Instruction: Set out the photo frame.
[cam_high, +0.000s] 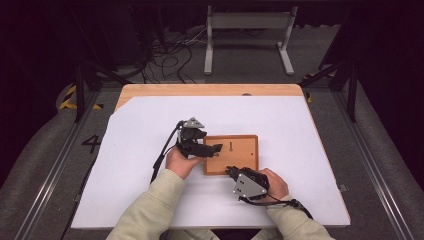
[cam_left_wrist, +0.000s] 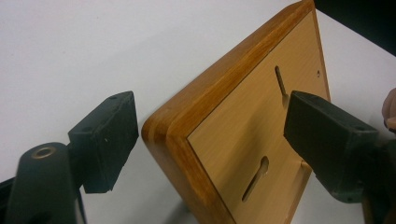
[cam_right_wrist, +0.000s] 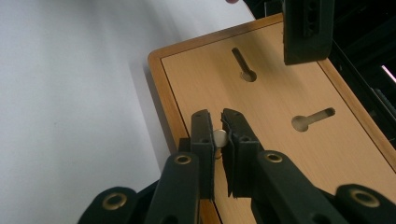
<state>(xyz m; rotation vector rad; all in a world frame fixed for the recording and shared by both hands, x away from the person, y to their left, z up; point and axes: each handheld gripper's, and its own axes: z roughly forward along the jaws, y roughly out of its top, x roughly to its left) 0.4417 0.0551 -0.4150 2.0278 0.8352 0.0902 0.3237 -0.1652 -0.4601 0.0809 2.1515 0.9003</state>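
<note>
A wooden board (cam_high: 240, 150) with a raised darker rim lies back-side up on the white sheet (cam_high: 150, 130) that covers the table (cam_high: 210, 90), just right of centre and near the person's side. Two keyhole hanging slots (cam_right_wrist: 313, 119) are cut into its pale panel. It looks stiff and solid, probably of moderate weight for its size, and its varnished rim may be a little slick under rubber pads.

The left gripper (cam_high: 210, 149) sits at the board's left edge with its fingers (cam_left_wrist: 105, 140) spread wide, one outside the rim and one over the panel, the rounded corner between them but not pressed. The rim there is the natural place to take hold: thick, square-sided, and strong enough to bear a pinch.

The right gripper (cam_high: 231, 172) rests at the board's near edge with its fingers (cam_right_wrist: 203, 140) nearly together, clamped on a small pale peg (cam_right_wrist: 220, 137), perhaps a metal stud or a turn-button, though the gripper's own view is too close to say which. So small a part gives poor purchase for lifting and would likely serve only to steady or turn.

Open sheet lies on all sides of the board, widest to the left and far side, so there is room to slide or tip it. The table's near edge is close behind the right hand (cam_high: 272, 182), so moves toward the person have the least margin.
</note>
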